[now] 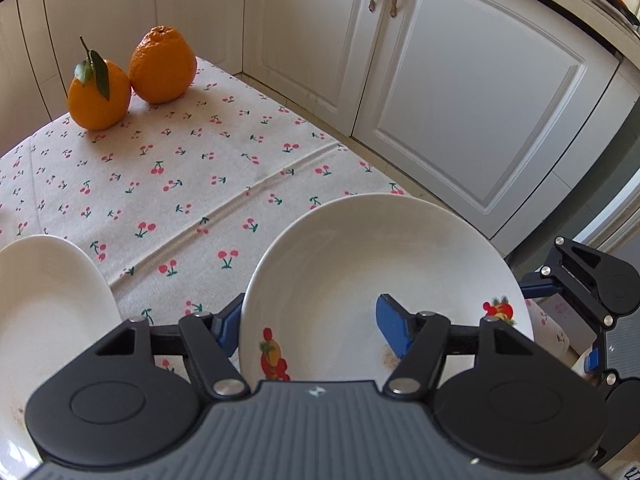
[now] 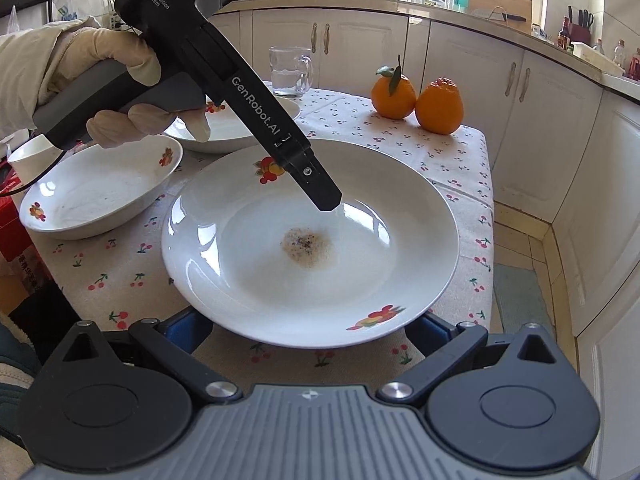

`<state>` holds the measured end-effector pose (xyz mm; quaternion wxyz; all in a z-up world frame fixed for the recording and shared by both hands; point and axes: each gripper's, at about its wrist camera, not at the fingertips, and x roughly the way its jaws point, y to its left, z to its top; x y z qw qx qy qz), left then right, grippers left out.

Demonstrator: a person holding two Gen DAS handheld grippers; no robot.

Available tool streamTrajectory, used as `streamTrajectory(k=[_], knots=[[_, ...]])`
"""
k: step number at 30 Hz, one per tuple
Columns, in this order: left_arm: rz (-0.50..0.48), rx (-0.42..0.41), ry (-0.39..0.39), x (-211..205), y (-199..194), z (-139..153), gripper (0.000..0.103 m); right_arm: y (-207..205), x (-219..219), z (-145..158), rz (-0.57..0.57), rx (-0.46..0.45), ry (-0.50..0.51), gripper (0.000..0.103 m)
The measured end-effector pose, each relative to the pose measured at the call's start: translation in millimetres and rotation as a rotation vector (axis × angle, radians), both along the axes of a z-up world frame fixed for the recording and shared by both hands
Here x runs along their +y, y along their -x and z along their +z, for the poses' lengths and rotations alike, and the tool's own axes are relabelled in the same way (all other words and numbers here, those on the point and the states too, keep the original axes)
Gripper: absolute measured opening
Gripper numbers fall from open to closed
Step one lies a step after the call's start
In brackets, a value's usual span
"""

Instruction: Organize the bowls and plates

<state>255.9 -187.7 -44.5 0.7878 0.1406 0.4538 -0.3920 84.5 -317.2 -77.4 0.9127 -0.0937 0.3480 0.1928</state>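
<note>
A large white plate (image 2: 248,264) with fruit decals and a brown stain in its middle lies on the cherry-print tablecloth (image 2: 120,280); it also shows in the left wrist view (image 1: 340,264). My left gripper (image 1: 312,328) straddles its rim, one finger (image 1: 394,330) inside and one outside, jaws apart; it also shows from the right wrist view (image 2: 326,196). My right gripper (image 2: 308,332) is open, its fingers under the plate's near rim on either side. A smaller white bowl (image 2: 100,196) sits to the left, also seen in the left wrist view (image 1: 44,312). Another plate (image 2: 236,128) lies behind.
Two oranges (image 2: 416,100) stand at the table's far right corner, also in the left wrist view (image 1: 132,76). A glass mug (image 2: 289,72) of water stands at the back. White cabinets (image 1: 460,92) and tiled floor lie beyond the table's right edge.
</note>
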Motion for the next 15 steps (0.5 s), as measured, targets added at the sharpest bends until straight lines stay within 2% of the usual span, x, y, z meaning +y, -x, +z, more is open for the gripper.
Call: streamTrajectory(k=[15], knots=[[0.017,0.01,0.013,-19.0,-32.2,-14.2,0.067,-37.0,-17.1,-4.2,-0.035,0.012,0.006,0.103]])
